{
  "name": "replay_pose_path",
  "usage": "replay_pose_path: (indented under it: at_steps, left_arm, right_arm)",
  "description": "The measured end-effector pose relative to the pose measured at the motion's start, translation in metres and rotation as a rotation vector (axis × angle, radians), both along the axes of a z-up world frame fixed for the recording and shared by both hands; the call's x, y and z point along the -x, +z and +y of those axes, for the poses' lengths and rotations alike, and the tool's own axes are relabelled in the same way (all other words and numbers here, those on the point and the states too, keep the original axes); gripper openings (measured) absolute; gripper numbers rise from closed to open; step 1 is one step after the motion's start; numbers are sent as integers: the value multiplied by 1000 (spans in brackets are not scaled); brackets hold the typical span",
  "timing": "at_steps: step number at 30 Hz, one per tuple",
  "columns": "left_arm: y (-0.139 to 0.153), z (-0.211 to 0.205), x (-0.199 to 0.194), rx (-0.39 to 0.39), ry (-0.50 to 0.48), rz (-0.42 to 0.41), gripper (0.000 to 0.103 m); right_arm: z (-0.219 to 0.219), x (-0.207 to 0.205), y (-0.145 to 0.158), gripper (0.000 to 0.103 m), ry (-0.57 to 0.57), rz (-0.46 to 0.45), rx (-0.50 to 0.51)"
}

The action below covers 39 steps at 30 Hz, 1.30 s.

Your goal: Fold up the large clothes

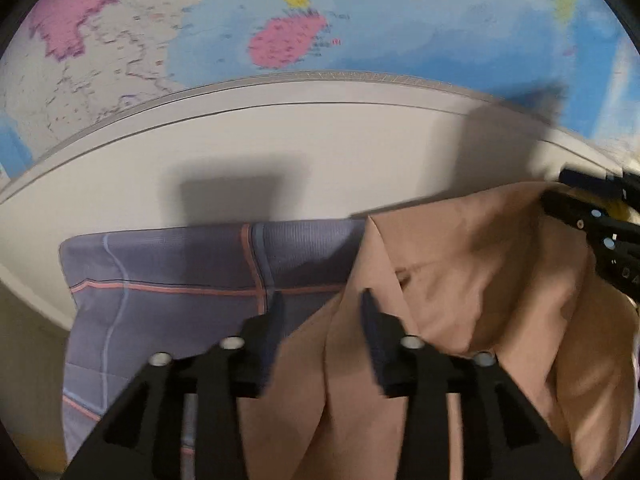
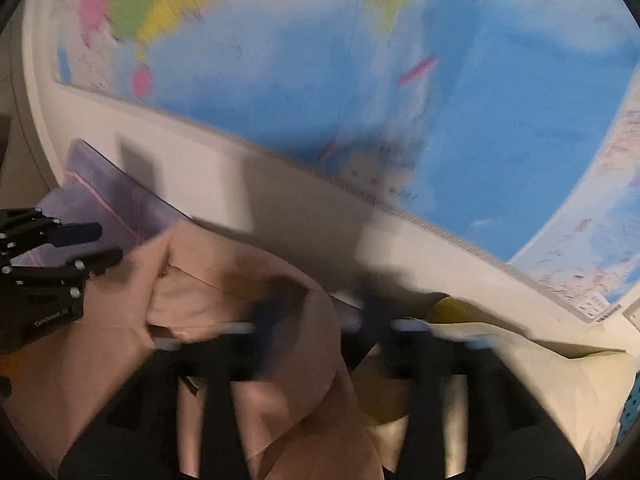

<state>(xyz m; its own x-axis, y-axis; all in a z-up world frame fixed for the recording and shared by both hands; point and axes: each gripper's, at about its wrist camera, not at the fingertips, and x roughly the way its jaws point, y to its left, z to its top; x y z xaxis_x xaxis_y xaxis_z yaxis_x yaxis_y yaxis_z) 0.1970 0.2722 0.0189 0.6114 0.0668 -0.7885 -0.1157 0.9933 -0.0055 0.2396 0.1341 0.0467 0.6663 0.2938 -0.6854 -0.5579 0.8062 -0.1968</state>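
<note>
Left tongs (image 1: 322,304): jaws apart, pads pressing on nothing; a fold of the crumpled tan cloth garment (image 1: 460,280) runs up between them. The garment spreads to the right of these tongs, piled in loose ridges, and overlaps the right edge of a folded grey-blue plaid cloth with red and pale stripes (image 1: 180,272), which lies to the left and just beyond.

Right tongs (image 2: 320,320): heavily blurred; jaws appear wide apart, tan garment (image 2: 224,292) bunched under and between them, no grip discernible. Cream and yellow fabric (image 2: 520,360) lies to their right.

Everything rests on a white tabletop (image 1: 320,152). Farthest back, a coloured wall map, mostly blue sea (image 1: 400,32).
</note>
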Motion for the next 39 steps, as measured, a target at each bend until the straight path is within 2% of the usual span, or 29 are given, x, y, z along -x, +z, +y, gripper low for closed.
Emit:
replay_pose_path:
  at_steps: [1,3,5,7,11,13,14,15,16,17,19,21,22,23,24,26,28,30,32,34,35,36,39]
  left_arm:
    - [3,5,10,0,-2,-11,58]
    - [9,15,35,-25,-22,-51,60]
    - [11,28,64,-70,-16,-65,65]
    - [6,42,91,-53,-34,-55,65]
    - [-15,66,134,-24,-35,-37,68]
    - [-23,69,148,-7,-30,-24,68]
    - [-28,72,152,10,-31,-21,68]
    - [-32,72,159,30,-22,-18,68]
    - [-38,82,165,45,-16,-21,68]
    - [-39,86,172,60,-16,-27,68]
    - [-39,93,182,91,-8,-41,68]
    - [-34,94,192,92,-10,-53,68]
    - [-31,94,198,87,-13,-60,68]
    - [-29,93,204,83,-18,-64,68]
    - [-28,93,207,84,-22,-64,68]
    - [-33,89,219,92,-43,-55,69]
    - [-41,81,229,94,-69,-39,70]
    - [-50,75,240,96,-86,-19,70]
    - [-58,75,250,84,-70,5,77]
    - [-62,81,260,110,-55,20,78]
    - [-63,84,265,132,-57,18,78]
    - [-65,85,271,153,-63,19,78]
    - [-74,78,280,167,-102,43,78]
  right_arm:
    - [-12,13,6,75,21,-27,-30]
    - [-35,45,23,81,56,-68,-41]
    - [-59,68,29,90,87,-49,-44]
    - [-82,92,24,91,115,37,-64]
    - [-130,147,-21,94,126,276,-71]
    - [-135,175,-44,94,113,314,-22]
    - [-136,184,-55,89,115,318,14]
    - [-138,190,-64,61,111,320,46]
    - [-142,191,-69,39,106,335,52]
    - [-150,188,-74,1,95,364,48]
    - [-166,179,-52,1,35,305,20]
    - [-199,163,-1,1,-68,178,-19]
    - [-214,154,18,1,-107,153,-63]
    - [-231,143,37,2,-152,116,-80]
    - [-243,132,47,2,-213,66,-56]
    - [-261,112,47,3,-285,61,-45]
    - [-270,97,22,5,-317,145,-58]
    - [-277,93,-8,8,-347,193,-23]
    - [-290,99,-25,12,-362,233,-47]
    - [-303,104,-36,34,-362,268,-109]
    - [-308,109,-38,57,-357,277,-145]
    - [-311,119,-37,72,-341,275,-180]
    - [-314,138,-38,84,-284,289,-264]
